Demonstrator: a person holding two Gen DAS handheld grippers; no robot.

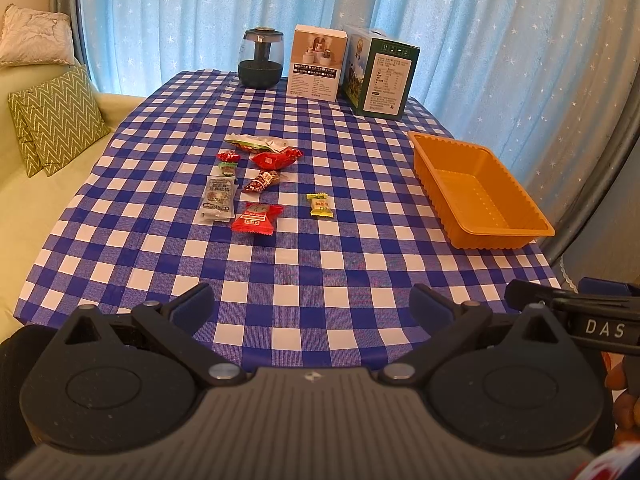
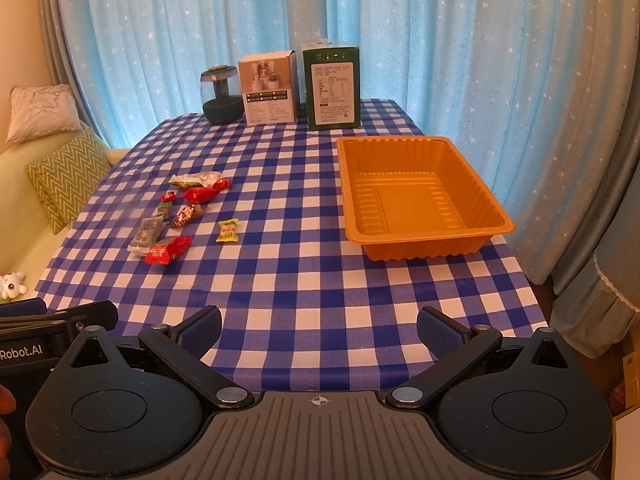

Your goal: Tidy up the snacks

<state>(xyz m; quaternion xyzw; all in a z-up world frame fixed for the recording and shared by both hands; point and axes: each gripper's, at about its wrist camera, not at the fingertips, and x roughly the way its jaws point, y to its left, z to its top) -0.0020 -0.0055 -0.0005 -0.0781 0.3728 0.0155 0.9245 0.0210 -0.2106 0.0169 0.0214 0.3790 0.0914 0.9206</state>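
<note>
Two grippers hang over the near edge of the table, both with jaws spread wide and nothing between them: the left gripper [image 1: 312, 308] and the right gripper [image 2: 319, 330], side by side above the blue-and-white checked tablecloth [image 2: 304, 280].

Farther in, on the left half of the cloth, lies a loose cluster of small wrapped snacks. Nearest is a flat red packet [image 1: 257, 219] with a white label, touching or just beside a grey-and-white sachet [image 1: 217, 199]. Apart to the right sits a yellow candy [image 1: 320, 205] with green trim. Behind these are a brown-and-red twisted candy [image 1: 262, 181], a small green-and-white piece [image 1: 227, 168], a small red candy [image 1: 228, 156], a larger red twisted wrapper [image 1: 276, 157], and a long white-and-green packet [image 1: 256, 143] at the back.

On the right half stands an orange plastic tray [image 2: 496, 216] with ribbed walls, holding nothing, well apart from the snacks.

At the far edge stand a dark jar [image 1: 261, 58], a white box [image 1: 318, 64] and a green box [image 1: 380, 74], before blue star-print curtains [image 2: 440, 40].
</note>
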